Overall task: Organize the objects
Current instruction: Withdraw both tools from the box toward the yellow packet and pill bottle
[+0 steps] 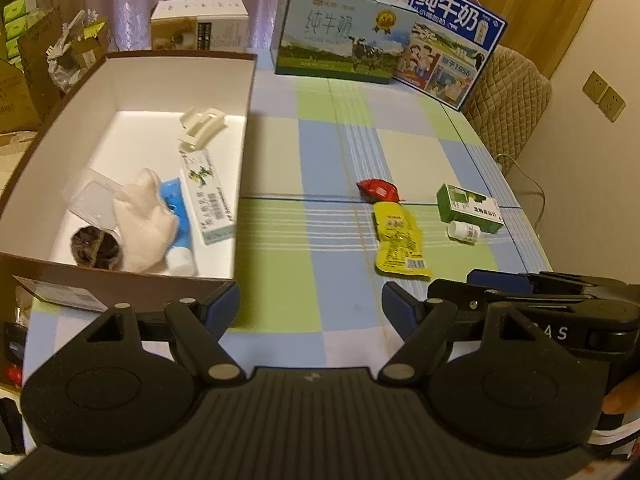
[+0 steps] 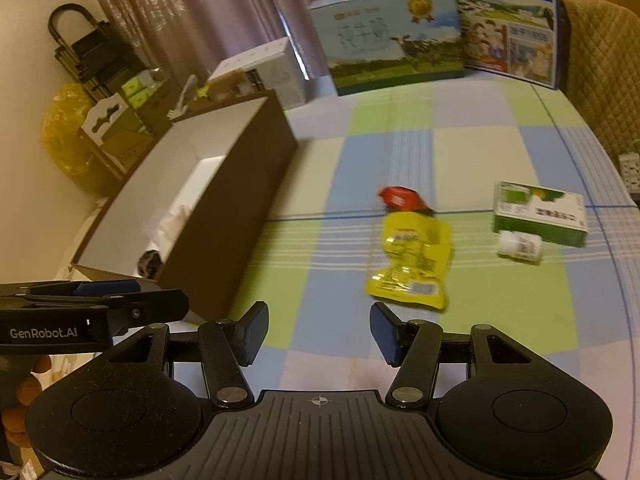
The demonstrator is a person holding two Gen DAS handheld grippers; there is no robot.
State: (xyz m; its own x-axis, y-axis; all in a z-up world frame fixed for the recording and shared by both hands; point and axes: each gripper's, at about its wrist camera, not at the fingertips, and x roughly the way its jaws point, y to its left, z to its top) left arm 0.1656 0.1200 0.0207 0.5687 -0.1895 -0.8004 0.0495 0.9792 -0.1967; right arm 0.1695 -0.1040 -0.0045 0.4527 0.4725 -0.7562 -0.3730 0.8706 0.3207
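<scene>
Blue-padded right tongs (image 2: 318, 334) and left tongs (image 1: 311, 307) were both released and empty, low in frame. Just beyond the right tongs, at centre frame on the checked worktop (image 2: 500, 140), lay the yellow pouch (image 2: 412, 258): judged light, soft and slippery, best pinched at its flat sealed edge. Brown box (image 1: 132, 286) stood at left.

Black left tongs (image 1: 311, 308), blue pads (image 1: 226, 306), silver rivets, ribbed base
</scene>
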